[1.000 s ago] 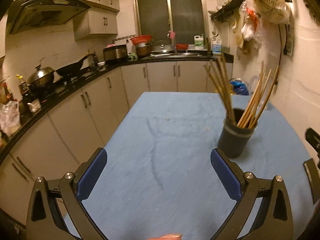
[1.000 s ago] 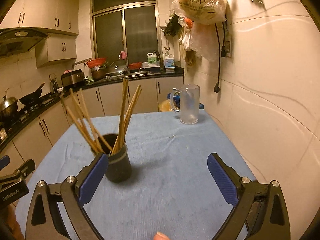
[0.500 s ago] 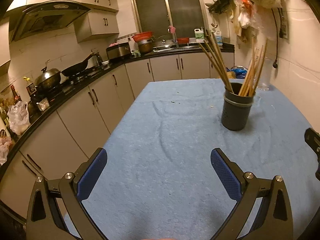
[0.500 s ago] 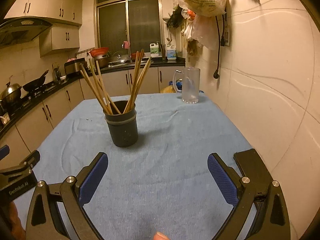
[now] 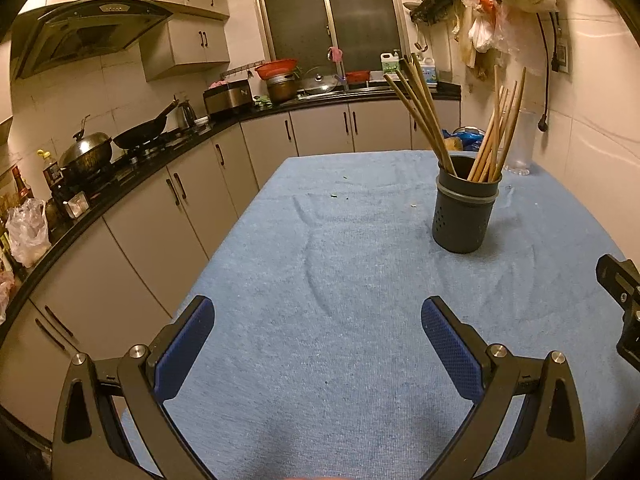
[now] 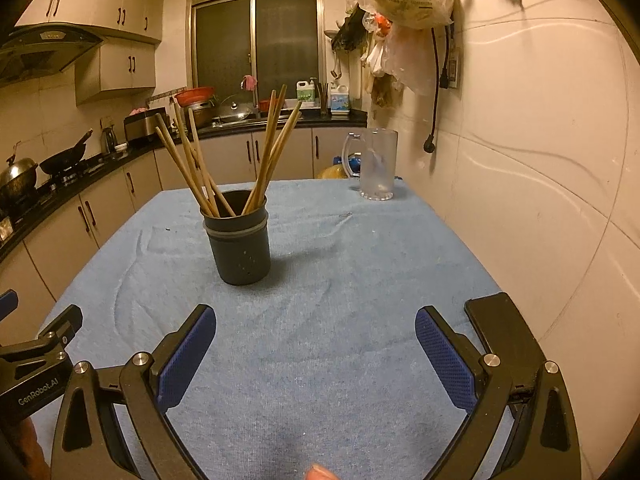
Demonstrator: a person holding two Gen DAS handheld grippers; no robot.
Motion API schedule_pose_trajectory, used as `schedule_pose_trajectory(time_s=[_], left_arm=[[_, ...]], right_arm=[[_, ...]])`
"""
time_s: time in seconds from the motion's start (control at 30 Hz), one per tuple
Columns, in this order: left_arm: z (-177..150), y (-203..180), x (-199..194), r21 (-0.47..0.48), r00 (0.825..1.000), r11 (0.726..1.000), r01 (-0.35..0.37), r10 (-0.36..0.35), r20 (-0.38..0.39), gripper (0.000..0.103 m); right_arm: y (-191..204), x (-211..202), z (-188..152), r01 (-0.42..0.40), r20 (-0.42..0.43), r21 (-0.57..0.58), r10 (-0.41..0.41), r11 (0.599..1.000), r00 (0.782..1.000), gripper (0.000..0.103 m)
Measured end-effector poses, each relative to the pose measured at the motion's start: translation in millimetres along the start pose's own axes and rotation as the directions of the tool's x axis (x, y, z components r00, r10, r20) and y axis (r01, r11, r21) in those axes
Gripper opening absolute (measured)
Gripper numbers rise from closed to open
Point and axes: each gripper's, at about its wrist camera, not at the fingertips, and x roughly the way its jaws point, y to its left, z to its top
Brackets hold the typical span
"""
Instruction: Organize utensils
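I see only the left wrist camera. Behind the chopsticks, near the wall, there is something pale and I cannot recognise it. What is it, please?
Observer: It is a clear glass mug with a handle. It stands upright at the far end of the blue cloth, apart from the chopstick holder.
Operator: Thank you. Of the right gripper I see only a black edge. Is it holding something?
Observer: No. The right gripper is open, and only cloth shows between its fingers.
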Motion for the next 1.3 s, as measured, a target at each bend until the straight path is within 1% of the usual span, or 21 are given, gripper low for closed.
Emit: schedule_pose_trajectory(time_s=[0.33, 0.8, 1.0, 1.3], left_arm=[[-9.8, -1.6, 3.1, -0.015, 1.0, 1.0, 0.019, -0.019, -0.017, 0.103], [-21.7, -0.9, -1.1, -0.033, 0.999, 0.999, 0.026, -0.027, -0.033, 0.103], [-24.9, -1.0, -10.4, -0.035, 0.999, 0.999, 0.034, -0.035, -0.024, 0.103], [-26.1, 1.1, -36.4, -0.038, 0.999, 0.998, 0.041, -0.04, 0.018, 0.103]], right_arm=[[1.5, -0.1, -6.0, 0.008, -0.017, -0.007, -0.009, 1.0, 1.0, 0.102], [-5.5, -5.4, -20.2, 0.021, -0.026, 0.006, -0.02, 1.0, 0.999, 0.102], [-7.3, -10.8, -23.1, 0.02, -0.02, 0.008, -0.02, 1.0, 1.0, 0.102], [-8.6, -35.8, -25.5, 0.015, 0.025, 0.015, -0.015, 1.0, 1.0, 0.102]])
